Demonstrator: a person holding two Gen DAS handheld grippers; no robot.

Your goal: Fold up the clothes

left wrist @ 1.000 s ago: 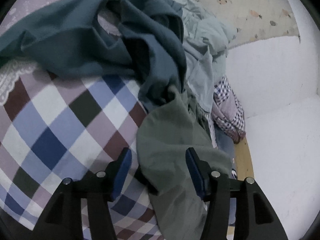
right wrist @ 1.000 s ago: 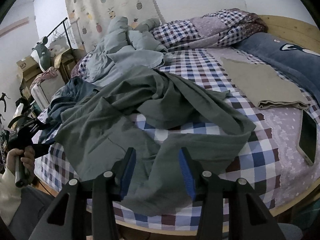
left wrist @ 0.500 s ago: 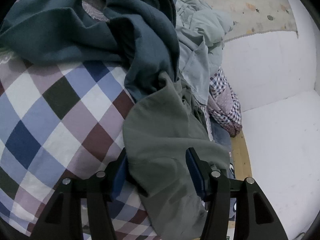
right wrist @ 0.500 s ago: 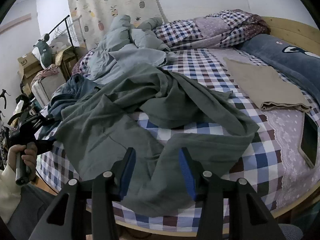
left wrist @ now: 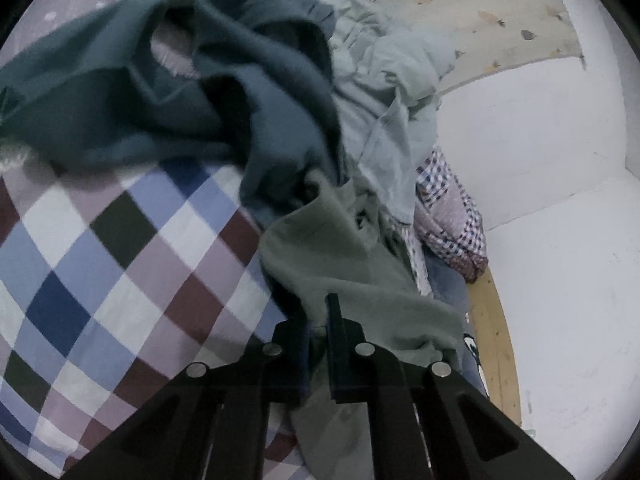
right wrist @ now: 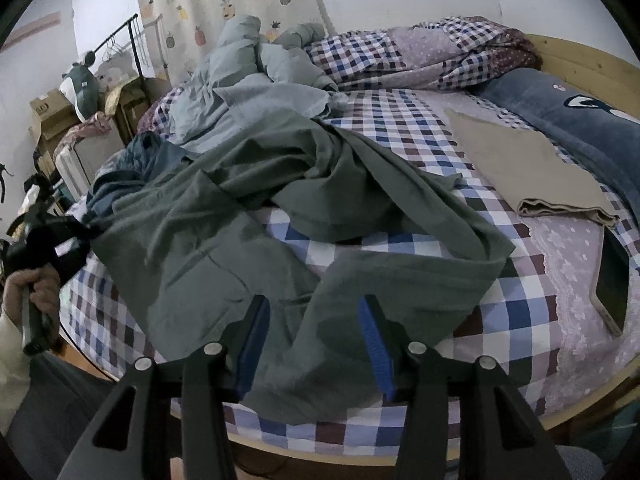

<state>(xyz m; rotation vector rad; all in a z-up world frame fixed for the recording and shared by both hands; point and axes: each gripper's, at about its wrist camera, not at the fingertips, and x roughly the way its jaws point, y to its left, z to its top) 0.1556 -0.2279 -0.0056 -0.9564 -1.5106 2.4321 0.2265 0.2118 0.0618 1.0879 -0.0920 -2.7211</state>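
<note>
The left gripper [left wrist: 318, 344] was clamped on an edge of the green garment [left wrist: 340, 256], its jaws drawn together with a fold of the cloth pinched between them. From that pinch the garment ran forward and slightly right of the fingers, then met a dark teal garment [left wrist: 168, 92] heaped ahead and to the left. A pale blue garment [left wrist: 384, 120] lay crumpled ahead and to the right of the fingers. To the left of the fingers the checked sheet [left wrist: 100, 264] lay bare. In the right wrist view, the left gripper appeared at far left with a hand [right wrist: 34, 292] round its handle.

The right gripper [right wrist: 314, 344] stood with its jaws apart, clamping nothing. Its blue fingers [right wrist: 374, 340] straddled a hanging lobe of the green garment [right wrist: 248, 208] near the bed's near edge; whether the pads touched the cloth could not be told. The garment spread forward and to both sides of the fingers across the checked sheet [right wrist: 516, 312]. Ahead and to the right lay a folded tan cloth [right wrist: 528, 168], apart from the garment. A phone [right wrist: 612, 280] lay further right, near that cloth.
</note>
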